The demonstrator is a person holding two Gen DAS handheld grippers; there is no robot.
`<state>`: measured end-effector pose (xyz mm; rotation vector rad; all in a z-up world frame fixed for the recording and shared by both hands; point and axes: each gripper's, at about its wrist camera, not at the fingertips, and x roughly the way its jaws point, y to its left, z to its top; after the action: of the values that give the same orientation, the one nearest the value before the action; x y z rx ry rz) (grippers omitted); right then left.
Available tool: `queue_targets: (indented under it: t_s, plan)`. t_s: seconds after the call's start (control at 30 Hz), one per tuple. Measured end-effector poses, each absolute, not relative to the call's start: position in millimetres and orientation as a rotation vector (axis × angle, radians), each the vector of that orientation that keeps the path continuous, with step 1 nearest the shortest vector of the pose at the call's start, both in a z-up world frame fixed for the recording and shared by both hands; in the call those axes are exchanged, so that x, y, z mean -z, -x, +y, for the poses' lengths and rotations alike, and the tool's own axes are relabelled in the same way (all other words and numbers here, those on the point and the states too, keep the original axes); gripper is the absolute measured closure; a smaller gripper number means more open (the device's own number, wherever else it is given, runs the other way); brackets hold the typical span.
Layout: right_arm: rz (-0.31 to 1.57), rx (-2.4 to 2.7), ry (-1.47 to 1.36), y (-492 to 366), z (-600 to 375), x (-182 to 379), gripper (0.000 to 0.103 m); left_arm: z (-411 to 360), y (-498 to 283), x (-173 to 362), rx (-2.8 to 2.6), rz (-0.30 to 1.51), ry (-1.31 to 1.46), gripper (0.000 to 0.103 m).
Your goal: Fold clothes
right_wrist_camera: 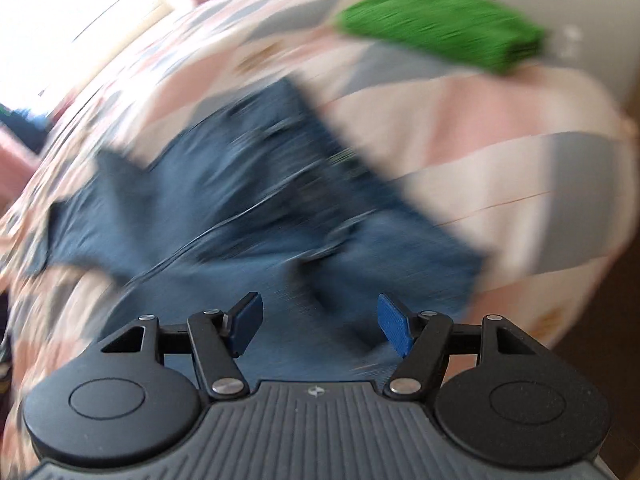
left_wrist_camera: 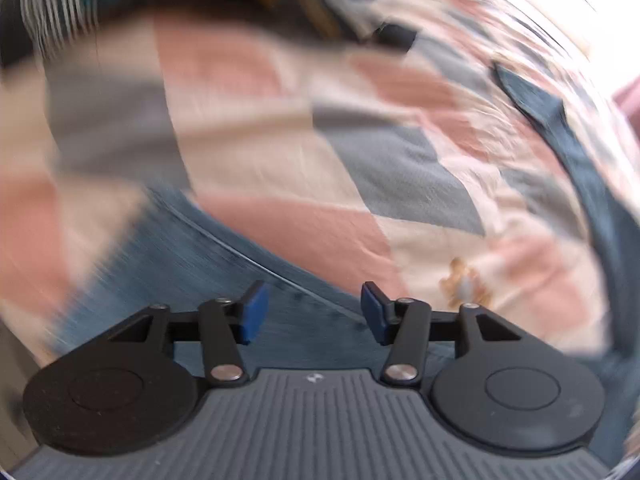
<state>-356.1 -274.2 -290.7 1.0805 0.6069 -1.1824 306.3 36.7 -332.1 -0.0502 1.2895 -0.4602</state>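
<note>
Closest to the left wrist camera, the left gripper fills the bottom of the frame, its ribbed grey body and two black round housings leading up to two blue pads that stand apart with nothing pinched between them. It points steeply down at a bed. Blue denim jeans lie directly beneath the pads and spread to the lower left, and another dark denim part curves along the right edge of the view. Beyond the jeans is a patchwork bedspread in pink, cream and grey blocks, heavily smeared by motion blur. At the top left, a teal striped fabric lies at the far edge of the bed, too blurred to identify further. From the right wrist camera, the right gripper likewise sits nearest, black arms and blue pads at the bottom centre, jaws held wider apart and clear of any cloth. It also tilts down over the bed. The same jeans stretch away from just under the pads towards the upper left, crumpled and blurred, with the legs splitting apart at the far end. The bedspread surrounds them on all sides. A bright green folded cloth rests near the far right corner of the bed, well apart from the jeans. Bright window light washes out the top left.
</note>
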Motion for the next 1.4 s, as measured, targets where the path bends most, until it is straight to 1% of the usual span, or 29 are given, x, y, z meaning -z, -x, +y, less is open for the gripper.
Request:
queue_targets:
  t_s: [0.13, 0.27, 0.3, 0.33, 0.37, 0.43, 0.53, 0.57, 0.67, 0.7, 0.73, 0.77, 0.8, 0.93, 1.07, 1.17, 1.2, 1.23, 1.27, 1.3, 1.37, 1.4]
  plan:
    - [0.620, 1.110, -1.129, 314.7, -269.5, 301.2, 0.037, 32.4, -327.9, 360.2, 0.377, 1.491, 0.181, 0.066]
    - [0.648, 1.118, -1.188, 287.2, -264.2, 306.1, 0.035, 25.5, -353.9, 372.9, 0.297, 1.610, 0.221, 0.066]
    - [0.662, 1.122, -1.195, 279.0, -263.3, 307.0, 0.035, 23.7, -359.4, 375.9, 0.285, 1.631, 0.220, 0.068]
    - [0.676, 1.127, -1.202, 270.9, -262.6, 307.8, 0.035, 23.5, -363.2, 377.6, 0.276, 1.642, 0.221, 0.096]
    - [0.693, 1.136, -1.201, 263.0, -262.6, 308.6, 0.035, 24.8, -366.5, 377.0, 0.282, 1.640, 0.234, 0.102]
    - [0.714, 1.163, -1.193, 250.6, -262.3, 310.9, 0.035, 30.0, -372.5, 366.2, 0.308, 1.581, 0.278, 0.103]
    - [0.720, 1.201, -1.198, 239.8, -259.1, 313.3, 0.035, 34.3, -385.4, 343.2, 0.339, 1.454, 0.225, 0.103]
    - [0.718, 1.211, -1.201, 237.6, -257.4, 313.4, 0.035, 35.8, -391.0, 344.5, 0.341, 1.470, 0.203, 0.103]
    - [0.719, 1.236, -1.206, 231.7, -251.5, 317.0, 0.034, 33.4, -385.2, 353.4, 0.395, 1.611, 0.174, 0.103]
    - [0.721, 1.242, -1.211, 229.6, -250.8, 319.3, 0.034, 27.9, -377.1, 352.3, 0.429, 1.636, 0.137, 0.097]
    - [0.721, 1.245, -1.213, 227.1, -249.8, 319.9, 0.034, 24.9, -369.3, 350.8, 0.457, 1.654, 0.121, 0.080]
    - [0.721, 1.248, -1.214, 224.5, -248.9, 320.5, 0.032, 24.5, -364.2, 351.8, 0.457, 1.679, 0.138, 0.070]
    - [0.725, 1.245, -1.207, 221.7, -248.6, 320.0, 0.029, 24.5, -360.2, 354.0, 0.445, 1.708, 0.165, 0.064]
    - [0.752, 1.220, -1.181, 210.3, -251.2, 321.4, 0.021, 24.8, -363.4, 377.7, 0.287, 1.786, 0.253, 0.062]
    - [0.762, 1.211, -1.185, 203.5, -257.9, 323.9, 0.020, 21.0, -368.3, 394.6, 0.163, 1.837, 0.297, 0.063]
    - [0.754, 1.199, -1.191, 200.9, -263.2, 323.4, 0.017, 18.1, -366.1, 396.4, 0.128, 1.870, 0.275, 0.063]
    - [0.763, 1.194, -1.190, 199.9, -264.4, 324.2, 0.016, 18.8, -363.9, 397.4, 0.111, 1.883, 0.272, 0.064]
    - [0.770, 1.191, -1.190, 198.9, -265.9, 325.1, 0.016, 20.5, -361.2, 398.2, 0.090, 1.886, 0.276, 0.071]
    - [0.774, 1.189, -1.192, 198.1, -267.1, 326.3, 0.015, 22.3, -359.4, 399.2, 0.066, 1.881, 0.274, 0.076]
    - [0.775, 1.188, -1.198, 197.3, -268.2, 327.7, 0.015, 24.0, -357.9, 400.2, 0.042, 1.873, 0.269, 0.086]
    - [0.775, 1.187, -1.203, 195.8, -270.2, 329.4, 0.014, 25.6, -353.3, 397.5, 0.033, 1.848, 0.294, 0.091]
    - [0.776, 1.185, -1.203, 195.0, -271.2, 330.1, 0.013, 26.2, -350.8, 395.8, 0.032, 1.834, 0.309, 0.101]
